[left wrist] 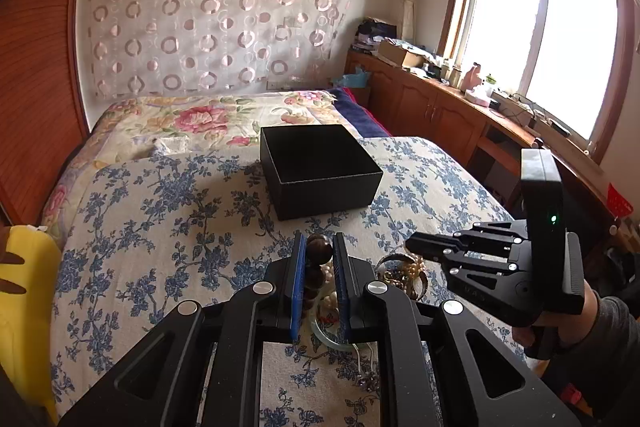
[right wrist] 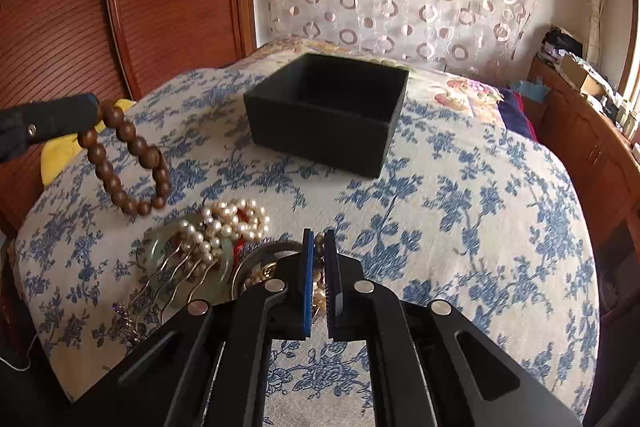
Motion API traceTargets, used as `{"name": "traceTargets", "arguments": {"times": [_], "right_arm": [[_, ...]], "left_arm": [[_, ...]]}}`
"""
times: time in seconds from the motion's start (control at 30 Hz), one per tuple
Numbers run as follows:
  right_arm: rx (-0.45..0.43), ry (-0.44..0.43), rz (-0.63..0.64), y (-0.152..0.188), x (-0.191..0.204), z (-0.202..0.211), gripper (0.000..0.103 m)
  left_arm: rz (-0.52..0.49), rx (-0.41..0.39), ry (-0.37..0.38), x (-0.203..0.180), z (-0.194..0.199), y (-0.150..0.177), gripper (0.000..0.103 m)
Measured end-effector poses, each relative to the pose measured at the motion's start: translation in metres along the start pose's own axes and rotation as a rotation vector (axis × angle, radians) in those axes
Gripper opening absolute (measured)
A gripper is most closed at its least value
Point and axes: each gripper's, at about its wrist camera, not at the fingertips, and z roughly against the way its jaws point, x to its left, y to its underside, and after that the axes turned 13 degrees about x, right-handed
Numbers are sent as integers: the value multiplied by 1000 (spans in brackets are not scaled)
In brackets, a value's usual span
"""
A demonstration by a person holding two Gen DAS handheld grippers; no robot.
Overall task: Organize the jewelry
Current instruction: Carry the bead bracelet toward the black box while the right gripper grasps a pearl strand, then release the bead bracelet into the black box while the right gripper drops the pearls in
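Left claw (left wrist: 316, 251) gripping brown bead bracelet (right wrist: 128, 163), loop hanging downward, right claw (right wrist: 319, 247) closed on tan bead strand (right wrist: 319, 269) in jewelry pile (right wrist: 208, 247), both just before open black box (right wrist: 326, 111), bare bed (right wrist: 480, 227) right of box.

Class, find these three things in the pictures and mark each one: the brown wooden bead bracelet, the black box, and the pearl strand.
brown wooden bead bracelet (right wrist: 138, 145), right wrist view, on a bead of its upper right side.
black box (right wrist: 320, 131), right wrist view, on its front outer wall.
pearl strand (right wrist: 224, 221), right wrist view, on pearls mid-heap.
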Motion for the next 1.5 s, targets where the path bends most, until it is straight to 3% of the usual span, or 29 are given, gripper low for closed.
{"name": "traceTargets", "arguments": {"times": [1.07, 1.5], "right_arm": [[-272, 17, 65, -39, -14, 128, 6], [-344, 37, 110, -71, -17, 154, 6]], "left_arm": [[-23, -63, -23, -2, 20, -20, 12], [-59, -92, -32, -6, 23, -48, 12]]}}
